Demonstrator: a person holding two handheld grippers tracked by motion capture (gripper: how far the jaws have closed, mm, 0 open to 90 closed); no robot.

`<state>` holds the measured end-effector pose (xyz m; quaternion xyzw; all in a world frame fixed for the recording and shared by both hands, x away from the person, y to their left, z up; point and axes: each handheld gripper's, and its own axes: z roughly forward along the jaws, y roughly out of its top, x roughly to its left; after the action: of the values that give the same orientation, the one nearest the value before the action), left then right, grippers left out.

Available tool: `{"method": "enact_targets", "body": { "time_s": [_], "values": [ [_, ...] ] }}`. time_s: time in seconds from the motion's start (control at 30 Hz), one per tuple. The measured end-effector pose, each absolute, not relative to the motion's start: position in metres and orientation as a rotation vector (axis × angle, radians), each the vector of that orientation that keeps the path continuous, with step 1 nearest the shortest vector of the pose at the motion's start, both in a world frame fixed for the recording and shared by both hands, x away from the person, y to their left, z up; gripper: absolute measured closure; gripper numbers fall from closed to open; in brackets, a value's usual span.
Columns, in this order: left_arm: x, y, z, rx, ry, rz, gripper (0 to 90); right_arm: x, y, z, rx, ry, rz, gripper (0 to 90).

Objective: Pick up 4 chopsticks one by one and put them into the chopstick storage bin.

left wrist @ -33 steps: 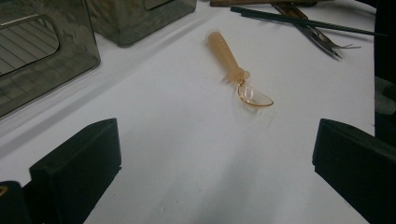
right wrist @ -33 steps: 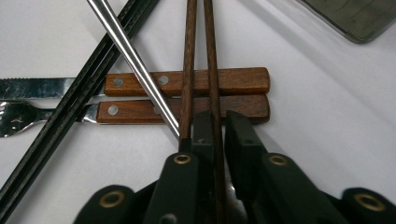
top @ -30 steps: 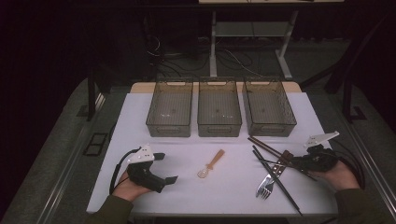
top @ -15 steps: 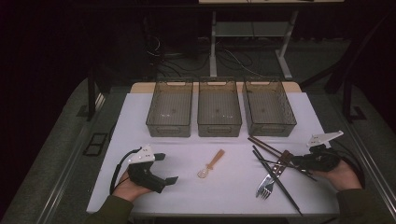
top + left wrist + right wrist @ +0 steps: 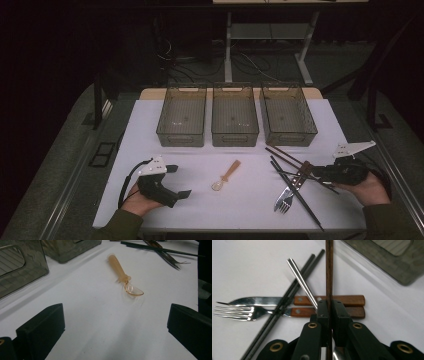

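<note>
Right gripper (image 5: 320, 175): at the near right of the desk (image 5: 150, 130), well to the right of the spoon; its fingers (image 5: 323, 312) are pressed together on a thin brown chopstick (image 5: 329, 270) (the stick runs straight out between them in the right gripper view).
Brown chopstick: gripped near one end and pointing away from the gripper, over the cutlery pile to the right of the spoon.
Steel handle (image 5: 302, 282): a slim shiny rod slanting up just beside the clamped fingers; whether they also catch it I cannot tell.
Fork (image 5: 244, 311): lies flat to the right of the spoon, wooden handle toward the gripper, tines pointing away from it.
Knife (image 5: 262, 300): alongside the fork, touching it, with the same sort of wooden handle.
Dark chopsticks (image 5: 294, 282): a pair lying crossed over the fork and knife.
Left gripper (image 5: 177, 181): at the near left of the desk, left of the spoon, fingers (image 5: 42, 327) spread wide with nothing between them.
Spoon (image 5: 123, 277): pale orange handle and clear bowl, lying alone on the white desk between the two grippers (ahead of the left one's open fingers).
Bins (image 5: 235, 131): three clear bins in a row beyond the spoon, side by side.
</note>
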<state>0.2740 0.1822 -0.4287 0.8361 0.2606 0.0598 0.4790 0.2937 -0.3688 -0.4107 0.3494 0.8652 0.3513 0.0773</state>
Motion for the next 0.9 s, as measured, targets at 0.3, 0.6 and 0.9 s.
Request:
{"method": "enact_targets", "body": {
  "time_s": [0.3, 0.6, 0.9],
  "values": [
    [0.273, 0.181, -0.429, 2.040, 0.635, 0.142, 0.1, 0.286, -0.357, -0.396, 1.018, 2.568, 1.146, 85.6],
    [0.274, 0.181, -0.429, 2.042, 0.633, 0.142, 0.1, 0.288, -0.345, -0.386, 1.024, 2.540, 1.213, 85.6],
    [0.274, 0.180, -0.429, 2.040, 0.636, 0.141, 0.1, 0.299, -0.322, -0.378, 1.025, 2.533, 1.206, 85.6]
  ]
}}
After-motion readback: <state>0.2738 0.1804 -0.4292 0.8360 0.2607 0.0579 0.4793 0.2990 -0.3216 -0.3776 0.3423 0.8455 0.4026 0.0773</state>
